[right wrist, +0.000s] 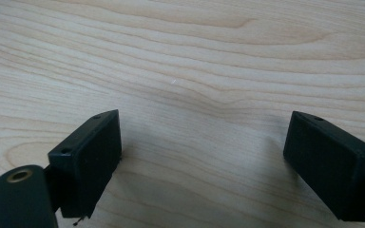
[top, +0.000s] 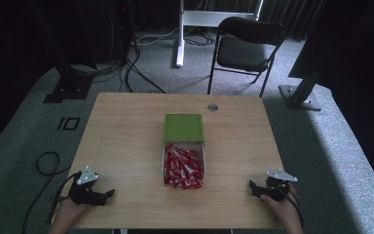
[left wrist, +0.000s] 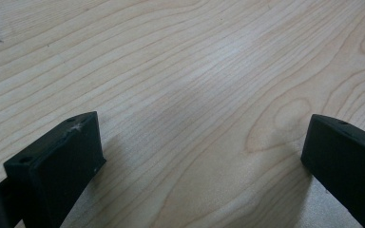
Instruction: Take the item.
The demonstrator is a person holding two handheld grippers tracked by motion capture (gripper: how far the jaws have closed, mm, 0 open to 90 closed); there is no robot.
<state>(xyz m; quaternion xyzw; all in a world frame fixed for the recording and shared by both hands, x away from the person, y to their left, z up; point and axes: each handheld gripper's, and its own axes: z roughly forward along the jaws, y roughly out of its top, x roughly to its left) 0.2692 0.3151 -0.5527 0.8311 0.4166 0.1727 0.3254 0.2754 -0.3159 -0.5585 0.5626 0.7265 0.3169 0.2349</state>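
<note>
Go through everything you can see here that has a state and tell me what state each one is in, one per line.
Left gripper: open, nothing between its jaws, low over the table.
Right gripper: open, nothing between its jaws, low over the table.
Green lid: closed over the far part of the box, near part left uncovered.
Clear box: open at the near end, full of red packets.
Folding chair: unfolded, unoccupied.

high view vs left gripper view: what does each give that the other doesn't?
High view alone: green box, red packets spilled in front of it, right gripper, chair, floor cables. Left gripper view alone: close wood grain between its own wide-open jaws, nothing held. Shared: the table and the left gripper.
</note>
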